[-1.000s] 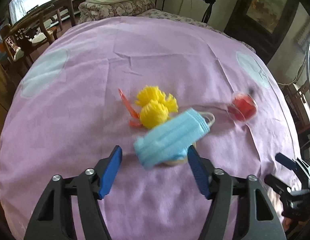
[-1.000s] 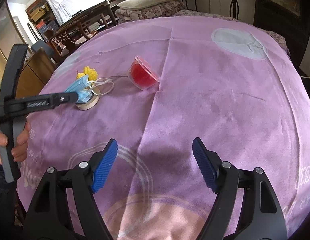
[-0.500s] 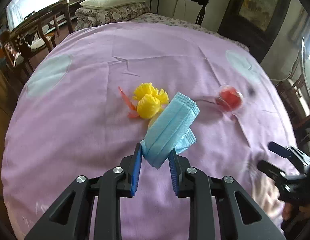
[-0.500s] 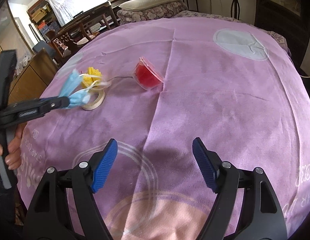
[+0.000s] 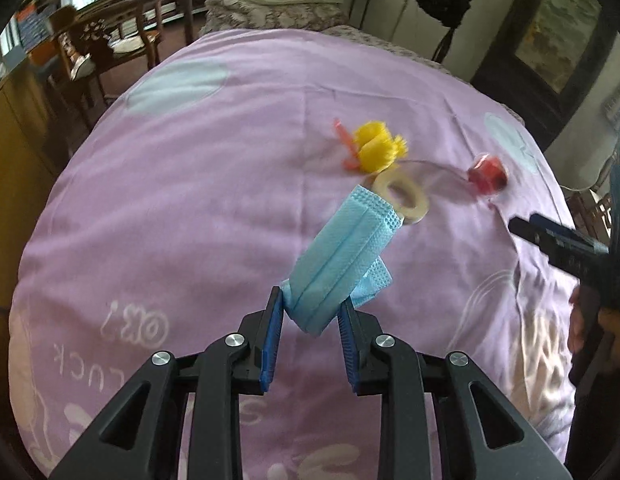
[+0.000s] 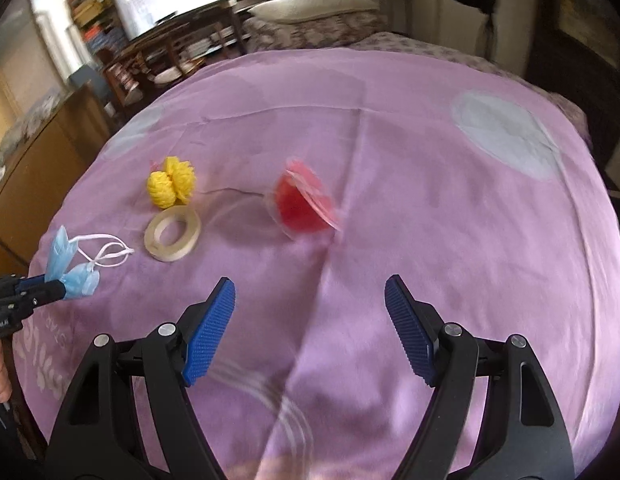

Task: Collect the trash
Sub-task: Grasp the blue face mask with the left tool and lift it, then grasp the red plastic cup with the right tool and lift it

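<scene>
Pinching the folded blue face mask between its blue pads, my left hand-held gripper holds it lifted clear of the purple sheet, the white ear loops dangling loose in the right wrist view. My right hand-held gripper hangs with its jaws wide apart and nothing between them. On the sheet lie a beige tape ring, a yellow pom-pom just beyond it, and a red cup with a peeled lid further right, well apart from the mask.
</scene>
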